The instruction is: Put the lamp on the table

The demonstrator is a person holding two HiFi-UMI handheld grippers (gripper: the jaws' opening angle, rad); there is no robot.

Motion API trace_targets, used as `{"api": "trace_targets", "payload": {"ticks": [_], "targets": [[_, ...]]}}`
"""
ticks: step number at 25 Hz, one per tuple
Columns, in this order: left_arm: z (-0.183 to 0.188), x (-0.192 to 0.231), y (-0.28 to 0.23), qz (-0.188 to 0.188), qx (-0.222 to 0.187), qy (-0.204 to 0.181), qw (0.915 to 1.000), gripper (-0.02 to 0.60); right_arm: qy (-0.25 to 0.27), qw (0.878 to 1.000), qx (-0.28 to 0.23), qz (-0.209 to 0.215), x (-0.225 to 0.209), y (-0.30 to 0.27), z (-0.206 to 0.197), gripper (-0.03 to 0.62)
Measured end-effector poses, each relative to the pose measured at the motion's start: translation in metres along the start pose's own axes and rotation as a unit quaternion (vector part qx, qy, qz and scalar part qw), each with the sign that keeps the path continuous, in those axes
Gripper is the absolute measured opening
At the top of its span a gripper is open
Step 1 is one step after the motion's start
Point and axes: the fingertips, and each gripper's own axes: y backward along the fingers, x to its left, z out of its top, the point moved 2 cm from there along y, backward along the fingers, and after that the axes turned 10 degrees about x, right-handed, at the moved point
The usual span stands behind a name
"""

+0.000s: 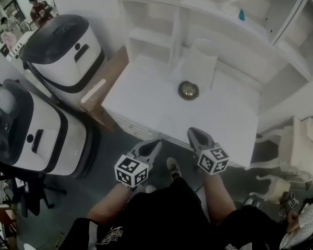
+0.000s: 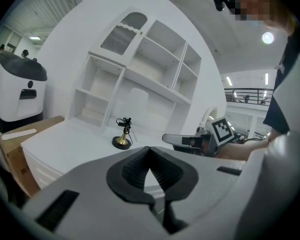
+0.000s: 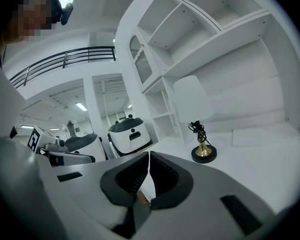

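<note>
The lamp stands upright on the white table (image 1: 146, 95), near its back. From above I see its round black base with brass stem (image 1: 188, 90) and white shade (image 1: 201, 64). The lamp's base (image 2: 122, 143) also shows in the left gripper view, and the base (image 3: 204, 153) sits under the shade (image 3: 192, 99) in the right gripper view. My left gripper (image 1: 154, 145) and right gripper (image 1: 194, 133) are held side by side at the table's near edge, well short of the lamp. Both are shut with nothing between the pads (image 2: 150, 149) (image 3: 149, 155).
A white hutch with open shelves (image 1: 161, 30) rises behind the table. Two white-and-black machines (image 1: 62, 46) (image 1: 34, 134) stand at the left beside a brown box (image 1: 107, 82). A white chair (image 1: 295, 155) is at the right. People stand far back left.
</note>
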Motion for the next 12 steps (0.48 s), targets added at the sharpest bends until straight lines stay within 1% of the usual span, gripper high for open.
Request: {"api": "trace_targets", "payload": {"ticks": [5, 12], "targets": [[-0.011, -0.018, 0.022, -0.007, -0.004, 0.0, 1.0, 0.006, 0.0, 1.0, -0.005, -0.001, 0.032, 0.028, -0.011, 0.029], [-0.031, -0.036, 0.036, -0.012, -0.001, 0.005, 0.9999, 0.006, -0.001, 1.0, -0.004, 0.005, 0.053, 0.051, -0.026, 0.028]]}}
